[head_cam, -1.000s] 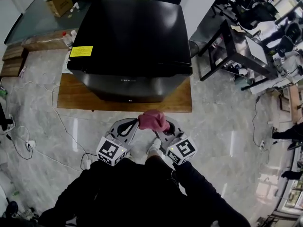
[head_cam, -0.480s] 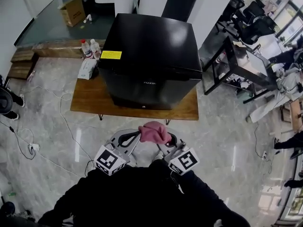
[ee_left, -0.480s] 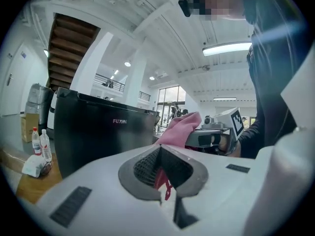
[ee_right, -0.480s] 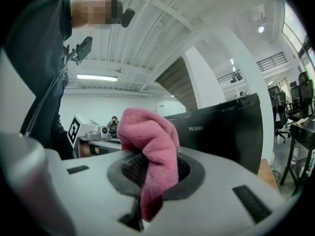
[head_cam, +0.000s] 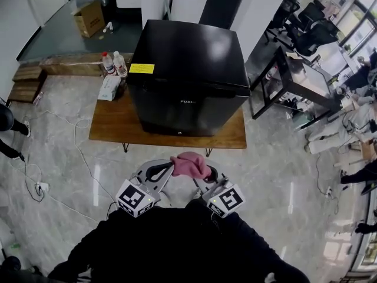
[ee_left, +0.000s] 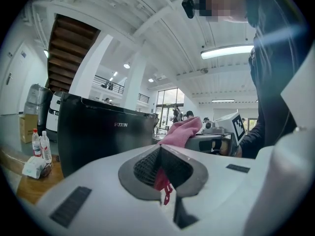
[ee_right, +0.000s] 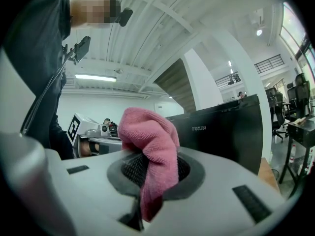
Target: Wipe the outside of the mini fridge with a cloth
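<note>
Closest in, the person in dark clothing (head_cam: 165, 243) holds both tools low and side by side, tips pointing towards the fridge. The left claw (head_cam: 169, 166) is closed tight, with only a small corner of the pink terry cloth (head_cam: 189, 163) nipped between its dark ribbed pads. The right claw (head_cam: 205, 173) is closed too, clamped on a thick fold of the same cloth. The fabric bunches up over its tips and hangs down the front. So the cloth bridges the two tools, most of it heaped on the right one, and it is clear of the fridge, in the air above the pale marble floor (head_cam: 277, 170).

Beyond the tips stands the boxy black mini fridge (head_cam: 188, 69), door shut. There is white lettering on its front and a yellow label (head_cam: 141, 68) near the left edge of its glossy top. It sits on a low wooden table (head_cam: 112, 125) with thin dark legs.

At the table's far left corner, just beside the fridge, lies a white tissue pack (head_cam: 109, 87), with two clear plastic bottles (head_cam: 113, 62) upright behind it.

White cables (head_cam: 76, 152) trail over the floor to the left. Further back a brown cardboard box (head_cam: 89, 17) rests on the floor, and a black-framed desk (head_cam: 288, 69) stands off to the right.
</note>
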Available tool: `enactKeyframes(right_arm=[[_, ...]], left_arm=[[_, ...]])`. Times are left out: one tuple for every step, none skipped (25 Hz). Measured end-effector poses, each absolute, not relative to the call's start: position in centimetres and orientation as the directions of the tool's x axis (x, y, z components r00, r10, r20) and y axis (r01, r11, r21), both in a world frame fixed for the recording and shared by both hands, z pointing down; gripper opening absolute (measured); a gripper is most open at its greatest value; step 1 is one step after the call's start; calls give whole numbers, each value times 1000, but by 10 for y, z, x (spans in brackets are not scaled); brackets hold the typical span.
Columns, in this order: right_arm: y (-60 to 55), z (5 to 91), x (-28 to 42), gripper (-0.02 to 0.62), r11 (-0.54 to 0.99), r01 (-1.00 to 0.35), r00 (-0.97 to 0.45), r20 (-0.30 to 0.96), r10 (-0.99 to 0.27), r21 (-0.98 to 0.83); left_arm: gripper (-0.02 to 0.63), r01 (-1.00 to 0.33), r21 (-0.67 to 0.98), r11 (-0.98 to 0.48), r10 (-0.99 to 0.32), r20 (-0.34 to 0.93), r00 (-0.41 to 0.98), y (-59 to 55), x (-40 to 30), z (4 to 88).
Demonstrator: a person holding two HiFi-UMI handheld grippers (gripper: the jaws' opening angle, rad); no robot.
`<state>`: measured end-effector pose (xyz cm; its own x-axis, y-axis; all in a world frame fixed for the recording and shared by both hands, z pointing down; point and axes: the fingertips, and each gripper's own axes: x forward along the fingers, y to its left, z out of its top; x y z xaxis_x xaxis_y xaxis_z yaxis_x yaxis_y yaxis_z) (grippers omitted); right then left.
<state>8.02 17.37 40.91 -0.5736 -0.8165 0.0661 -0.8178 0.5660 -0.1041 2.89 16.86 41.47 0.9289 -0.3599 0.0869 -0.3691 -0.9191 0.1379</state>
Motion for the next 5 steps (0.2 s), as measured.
enactKeyframes(right_arm=[[174, 409, 80, 58, 564, -819, -572, 68, -818, -100], [174, 409, 81, 58, 564, -820, -571, 72, -818, -94], [174, 409, 82, 58, 564, -821, -570, 76, -818, -87], [175, 409, 83, 58, 565, -821, -571, 80, -817, -82], [175, 410, 84, 58, 566, -821, -571, 85, -816, -77]], left_arm=[[6, -368, 138, -920, -358, 87, 929, 169, 29, 414], [6, -367, 139, -920, -357, 88, 930, 169, 31, 413], [6, -366, 139, -920, -356, 89, 930, 169, 33, 413], [6, -366, 139, -920, -356, 91, 930, 170, 34, 413], [6, -366, 139, -920, -355, 93, 930, 170, 36, 413]])
